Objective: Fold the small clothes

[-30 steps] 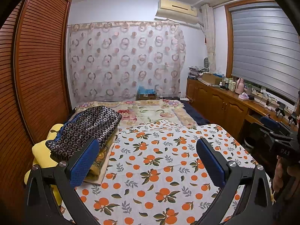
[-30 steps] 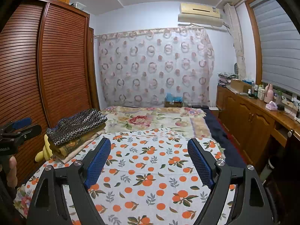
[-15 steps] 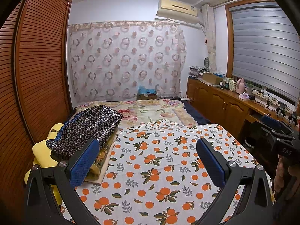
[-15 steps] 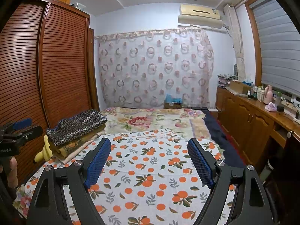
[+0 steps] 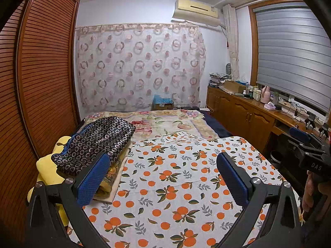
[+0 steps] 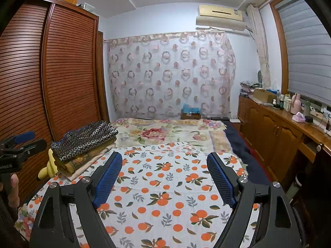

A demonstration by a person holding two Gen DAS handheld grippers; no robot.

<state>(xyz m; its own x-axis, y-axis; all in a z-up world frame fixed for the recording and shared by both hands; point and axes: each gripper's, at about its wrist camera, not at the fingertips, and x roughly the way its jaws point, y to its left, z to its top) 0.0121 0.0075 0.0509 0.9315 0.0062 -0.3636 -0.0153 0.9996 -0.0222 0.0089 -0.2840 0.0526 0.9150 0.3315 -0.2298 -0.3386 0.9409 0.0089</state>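
Note:
A stack of folded clothes [image 5: 97, 142] [image 6: 86, 144], topped by a dark piece with ring dots, lies at the bed's left side. An orange-print cloth [image 5: 175, 181] [image 6: 165, 186] is spread flat over the near part of the bed. My left gripper [image 5: 163, 177] hovers above that cloth, open, nothing between its blue pads. My right gripper [image 6: 164, 177] also hangs open and empty over the cloth. Each gripper shows at the edge of the other's view, held by a hand: the right gripper [image 5: 310, 150] at the right edge, the left gripper [image 6: 18, 146] at the left edge.
A slatted wooden wardrobe [image 5: 41, 82] [image 6: 51, 72] runs along the left of the bed. A wooden sideboard [image 5: 248, 115] [image 6: 279, 132] with bottles and boxes stands to the right. A yellow soft toy [image 5: 49, 165] [image 6: 49, 165] lies beside the clothes stack. A floral blanket [image 5: 165, 122] [image 6: 165, 132] covers the far bed.

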